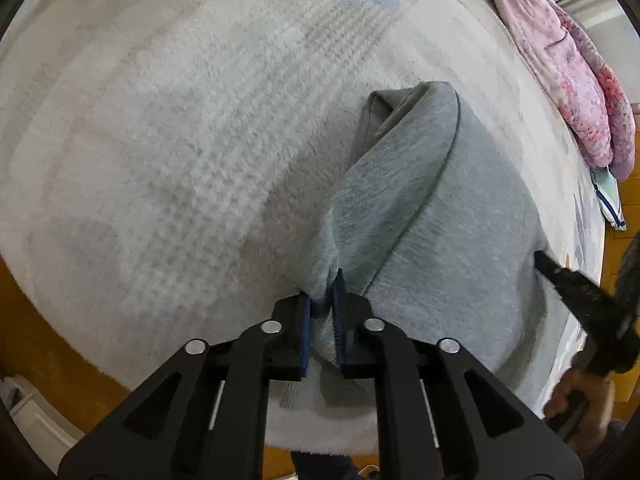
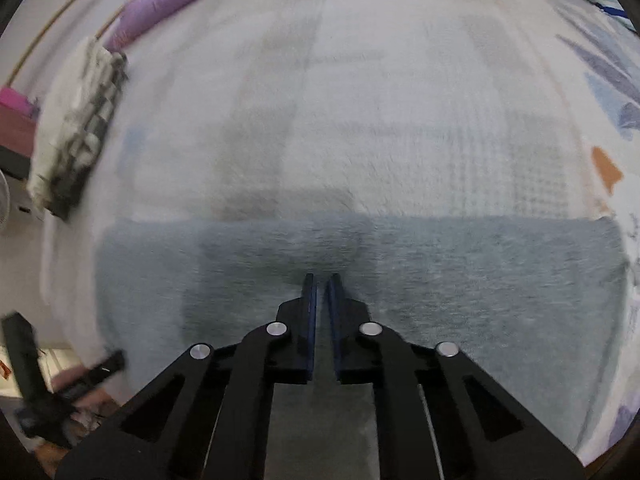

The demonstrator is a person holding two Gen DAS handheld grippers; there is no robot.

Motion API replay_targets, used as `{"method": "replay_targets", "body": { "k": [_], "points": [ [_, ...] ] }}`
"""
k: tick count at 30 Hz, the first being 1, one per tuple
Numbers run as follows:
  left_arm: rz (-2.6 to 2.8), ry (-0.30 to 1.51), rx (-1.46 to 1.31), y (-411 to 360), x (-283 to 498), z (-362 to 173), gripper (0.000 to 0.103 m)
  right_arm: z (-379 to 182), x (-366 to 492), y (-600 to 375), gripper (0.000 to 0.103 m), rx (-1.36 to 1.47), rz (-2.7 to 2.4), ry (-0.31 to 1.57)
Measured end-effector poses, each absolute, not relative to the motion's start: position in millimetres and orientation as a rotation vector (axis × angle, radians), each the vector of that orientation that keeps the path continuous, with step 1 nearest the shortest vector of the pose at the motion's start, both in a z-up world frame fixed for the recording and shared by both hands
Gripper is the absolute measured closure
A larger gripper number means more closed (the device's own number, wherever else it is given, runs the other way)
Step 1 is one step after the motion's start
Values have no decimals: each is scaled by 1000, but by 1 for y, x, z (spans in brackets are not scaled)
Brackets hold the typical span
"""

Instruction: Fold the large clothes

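A grey sweatshirt-like garment (image 1: pixel 452 216) lies on a pale fuzzy blanket (image 1: pixel 192 140). My left gripper (image 1: pixel 322 304) is shut on a bunched fold of the grey garment and lifts it off the bed. The right gripper shows at the right edge of the left wrist view (image 1: pixel 560 272), its tip against the garment's far side. In the right wrist view the garment (image 2: pixel 460 280) spreads flat as a wide grey band. My right gripper (image 2: pixel 322 280) hovers just over it, jaws nearly together with a thin gap and nothing seen between them.
A pink floral quilt (image 1: pixel 568 80) lies along the bed's far right side. A folded grey-and-white patterned cloth (image 2: pixel 76 128) sits at the left of the bed in the right wrist view. Purple bedding (image 2: pixel 160 4) lines the back. Orange-brown floor (image 1: pixel 44 344) borders the bed.
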State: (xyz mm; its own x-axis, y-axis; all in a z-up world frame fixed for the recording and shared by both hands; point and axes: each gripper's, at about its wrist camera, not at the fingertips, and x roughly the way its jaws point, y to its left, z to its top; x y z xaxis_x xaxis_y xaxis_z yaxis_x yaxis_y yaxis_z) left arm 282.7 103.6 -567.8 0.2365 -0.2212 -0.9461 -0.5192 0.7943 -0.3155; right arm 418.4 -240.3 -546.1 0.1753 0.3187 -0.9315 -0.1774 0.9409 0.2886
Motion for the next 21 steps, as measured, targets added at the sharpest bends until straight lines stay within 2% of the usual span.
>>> {"method": "replay_targets", "body": {
  "k": [1, 2, 3, 4, 9, 12, 18, 21],
  "points": [
    [217, 1339, -687, 105, 281, -566, 80, -545, 419, -242, 101, 127, 355, 1356],
    [206, 1337, -712, 106, 279, -565, 60, -539, 418, -242, 101, 127, 350, 1363],
    [202, 1334, -738, 109, 275, -563, 49, -535, 414, -240, 101, 113, 351, 1368],
    [197, 1318, -754, 111, 271, -561, 44, -531, 408, -241, 99, 113, 357, 1379],
    [156, 1357, -801, 111, 248, -570, 44, -538, 355, -244, 98, 133, 355, 1440],
    [148, 1384, -840, 108, 244, -584, 44, -551, 349, -250, 103, 167, 332, 1425],
    [148, 1347, -942, 112, 239, -589, 44, -538, 333, -257, 103, 208, 318, 1433],
    [126, 1364, -907, 108, 237, -588, 44, -559, 313, -268, 103, 238, 293, 1479]
  ]
}}
